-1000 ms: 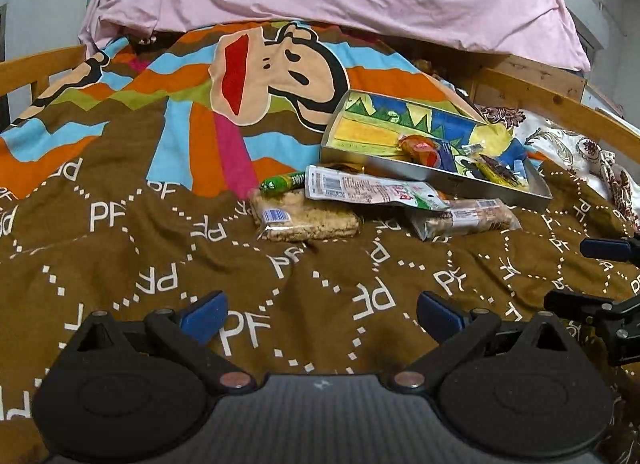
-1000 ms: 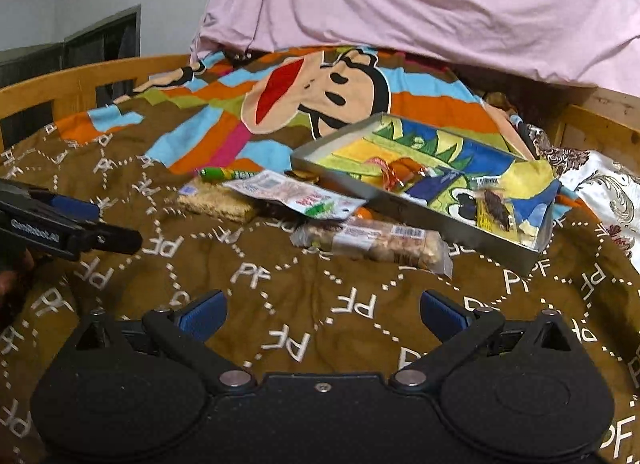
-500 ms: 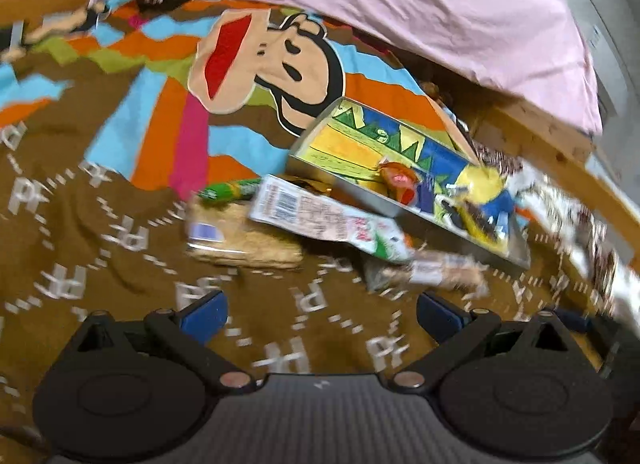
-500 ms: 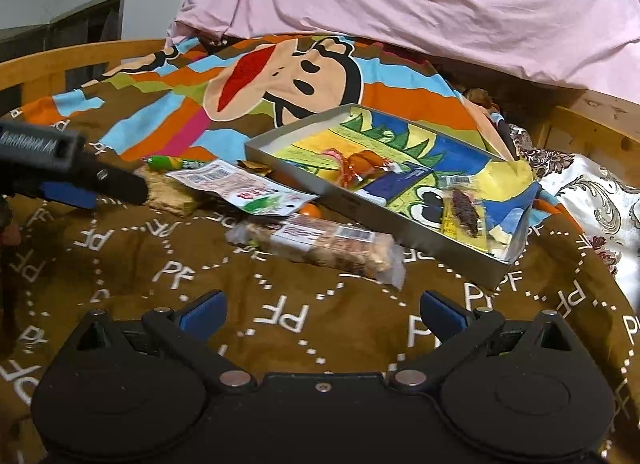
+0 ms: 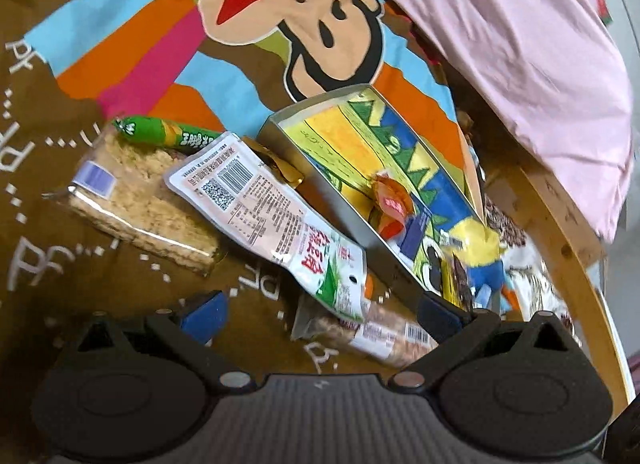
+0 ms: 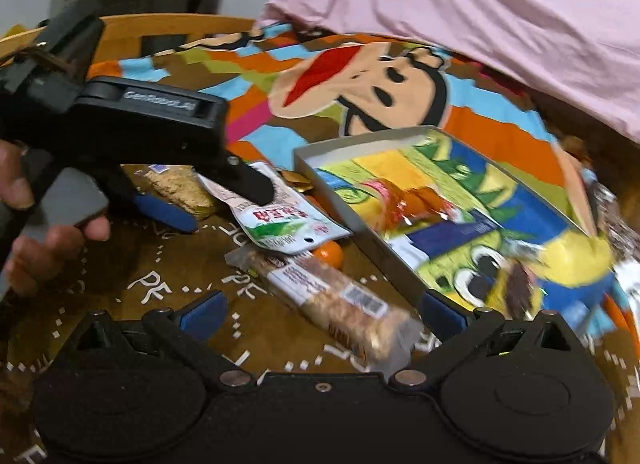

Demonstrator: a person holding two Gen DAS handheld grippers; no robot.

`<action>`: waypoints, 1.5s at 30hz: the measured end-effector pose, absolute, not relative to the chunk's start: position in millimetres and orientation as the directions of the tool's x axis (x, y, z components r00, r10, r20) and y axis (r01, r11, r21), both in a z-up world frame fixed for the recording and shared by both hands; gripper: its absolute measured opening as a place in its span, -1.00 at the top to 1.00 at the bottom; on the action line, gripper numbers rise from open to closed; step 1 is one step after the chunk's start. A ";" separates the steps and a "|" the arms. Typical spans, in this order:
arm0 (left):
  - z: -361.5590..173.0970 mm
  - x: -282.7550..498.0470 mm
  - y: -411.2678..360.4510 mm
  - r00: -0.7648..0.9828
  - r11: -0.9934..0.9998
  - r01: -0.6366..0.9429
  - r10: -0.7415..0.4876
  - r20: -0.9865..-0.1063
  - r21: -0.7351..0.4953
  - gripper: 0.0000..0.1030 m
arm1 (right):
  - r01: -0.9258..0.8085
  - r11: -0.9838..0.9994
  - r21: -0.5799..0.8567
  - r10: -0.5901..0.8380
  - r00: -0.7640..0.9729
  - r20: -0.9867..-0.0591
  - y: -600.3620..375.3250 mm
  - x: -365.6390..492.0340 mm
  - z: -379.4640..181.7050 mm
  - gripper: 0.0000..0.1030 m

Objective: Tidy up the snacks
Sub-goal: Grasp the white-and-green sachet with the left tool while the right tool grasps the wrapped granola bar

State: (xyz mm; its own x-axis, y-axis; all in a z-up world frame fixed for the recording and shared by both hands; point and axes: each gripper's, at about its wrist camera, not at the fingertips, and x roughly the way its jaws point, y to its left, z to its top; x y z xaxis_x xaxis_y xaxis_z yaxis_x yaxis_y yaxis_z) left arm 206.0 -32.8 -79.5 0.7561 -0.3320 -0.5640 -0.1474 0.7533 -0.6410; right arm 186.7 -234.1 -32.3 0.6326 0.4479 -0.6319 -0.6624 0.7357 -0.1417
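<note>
A grey tin tray (image 5: 332,204) (image 6: 384,264) with a cartoon liner lies on the blanket and holds several small snacks, among them an orange wrapper (image 5: 390,200) (image 6: 412,196). Beside it lie a white and green packet (image 5: 272,220) (image 6: 280,224), a pale crispy bar (image 5: 140,204) (image 6: 176,184), a green sausage stick (image 5: 168,134) and a nut bar (image 5: 380,334) (image 6: 332,300). My left gripper (image 5: 320,312) is open above the packet and also shows in the right wrist view (image 6: 216,204). My right gripper (image 6: 320,312) is open over the nut bar.
The snacks lie on a brown and striped monkey blanket (image 5: 120,44). A pink quilt (image 5: 500,24) is heaped behind. A wooden bed rail (image 5: 560,256) runs along the right. A small orange item (image 6: 330,254) sits under the packet's end.
Both grippers have moved forward and down toward the snacks. The left one has swung over the white packet, the right one over the nut bar. Both stay open.
</note>
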 end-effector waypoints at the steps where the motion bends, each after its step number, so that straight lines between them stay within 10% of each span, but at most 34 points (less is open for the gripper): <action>1: -81.3 208.6 -32.9 0.761 0.745 -0.154 -0.330 -0.559 -0.649 -0.99 | -0.675 0.724 -0.140 0.454 0.620 -0.640 -232.5 191.9 -33.6 -0.99; 13: -93.0 225.5 -31.7 0.825 0.619 -0.148 -0.353 -0.441 -0.772 -0.86 | -0.747 0.662 -0.067 0.517 0.519 -0.681 -225.3 222.1 -51.9 -0.84; 20: -122.3 234.7 -15.9 0.856 0.503 -0.199 -0.329 -0.400 -0.841 -0.14 | -0.810 0.586 -0.026 0.559 0.426 -0.711 -217.5 240.8 -55.5 -0.81; 27: -129.1 240.7 -14.9 0.836 0.506 -0.253 -0.314 -0.449 -0.825 0.55 | -0.826 0.563 -0.019 0.548 0.390 -0.740 -215.3 249.0 -56.7 -0.35; 45: -97.3 186.2 20.0 0.793 0.493 -0.243 -0.395 -0.463 -0.836 0.67 | -0.793 0.587 -0.165 0.411 0.468 -0.782 -217.4 175.0 -20.5 0.06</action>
